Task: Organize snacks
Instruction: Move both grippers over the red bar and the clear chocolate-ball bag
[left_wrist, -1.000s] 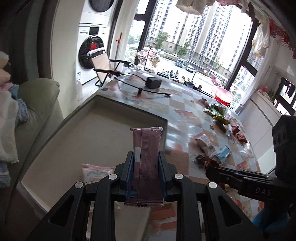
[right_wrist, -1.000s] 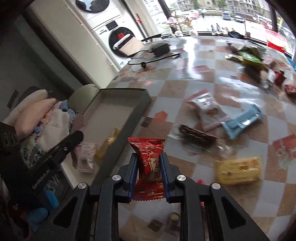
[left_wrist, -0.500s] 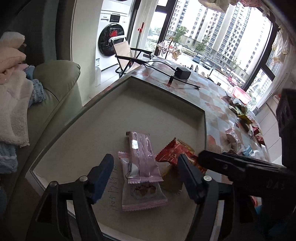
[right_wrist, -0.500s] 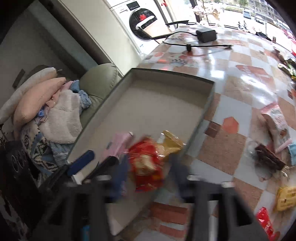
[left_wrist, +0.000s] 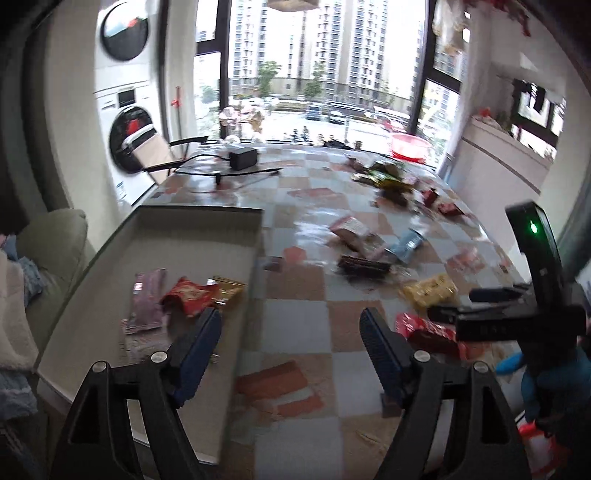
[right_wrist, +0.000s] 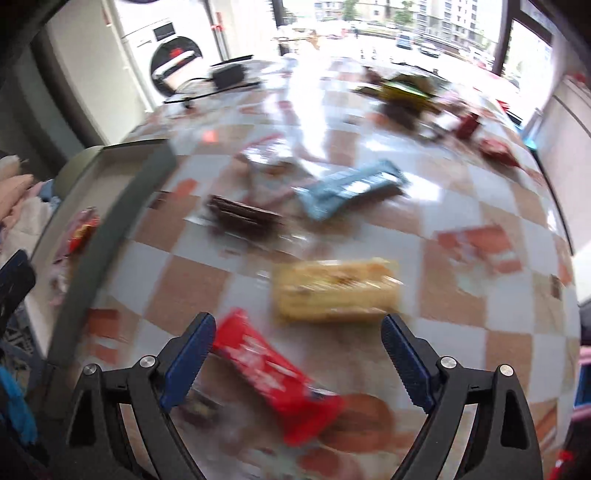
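My left gripper (left_wrist: 291, 328) is open and empty above the table, just right of the grey box (left_wrist: 192, 236). In the box lie a pink bar (left_wrist: 146, 299), a red packet (left_wrist: 188, 295) and a gold packet (left_wrist: 227, 290). My right gripper (right_wrist: 297, 338) is open and empty over a red packet (right_wrist: 273, 373), with a yellow packet (right_wrist: 336, 290) just beyond. A dark chocolate bar (right_wrist: 242, 218) and a blue bar (right_wrist: 351, 186) lie farther out. The right gripper also shows in the left wrist view (left_wrist: 480, 306).
More snacks (left_wrist: 388, 177) are scattered at the table's far right. A black adapter with cable (left_wrist: 242, 158) lies at the far end. A green sofa with clothes (left_wrist: 48, 251) is left of the box. The view is motion-blurred.
Both grippers let go of their snacks into the box, opened, and swung right, out over the checkered table and the loose snacks.
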